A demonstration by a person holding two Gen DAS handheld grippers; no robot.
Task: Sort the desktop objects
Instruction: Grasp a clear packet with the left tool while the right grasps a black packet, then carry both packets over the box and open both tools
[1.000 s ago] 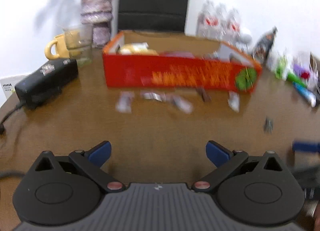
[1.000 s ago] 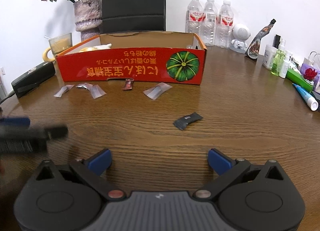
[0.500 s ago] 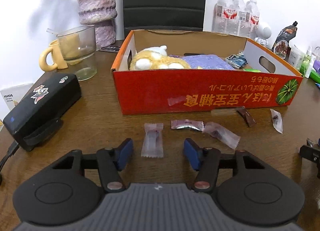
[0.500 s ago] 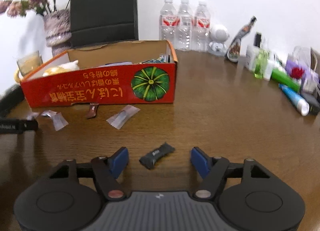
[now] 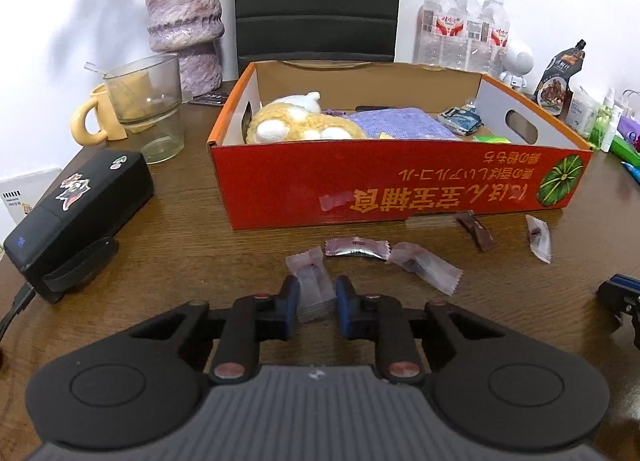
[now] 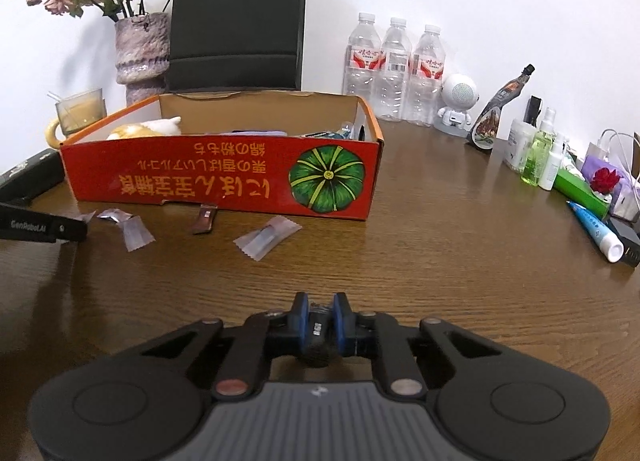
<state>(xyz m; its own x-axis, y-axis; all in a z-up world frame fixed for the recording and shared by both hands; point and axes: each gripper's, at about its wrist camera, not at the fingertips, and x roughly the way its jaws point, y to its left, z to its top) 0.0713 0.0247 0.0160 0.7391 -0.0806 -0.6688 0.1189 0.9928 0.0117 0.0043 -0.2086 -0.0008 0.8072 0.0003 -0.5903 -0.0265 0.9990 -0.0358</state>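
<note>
My left gripper [image 5: 316,297] is shut on a clear-wrapped candy [image 5: 310,275] on the wooden table, just in front of the red cardboard box [image 5: 400,181]. More wrapped candies lie nearby: a silver one [image 5: 356,248], a clear one [image 5: 424,266], a brown one [image 5: 476,230] and another clear one [image 5: 538,236]. My right gripper [image 6: 320,313] is shut on a small black packet [image 6: 319,327]. In the right wrist view the box [image 6: 224,177] stands ahead to the left with candies [image 6: 267,236] before it, and the left gripper [image 6: 40,226] shows at the left edge.
The box holds a plush toy [image 5: 296,123], a purple cloth and small packs. A black case [image 5: 76,201], a glass [image 5: 148,109], a yellow mug and a vase [image 5: 184,17] stand left. Water bottles [image 6: 394,69], a white toy, toiletries and a tube [image 6: 596,231] line the right.
Both grippers have closed: the left one on the clear-wrapped candy, the right one on the black packet. Both were open around these items half a second ago.
</note>
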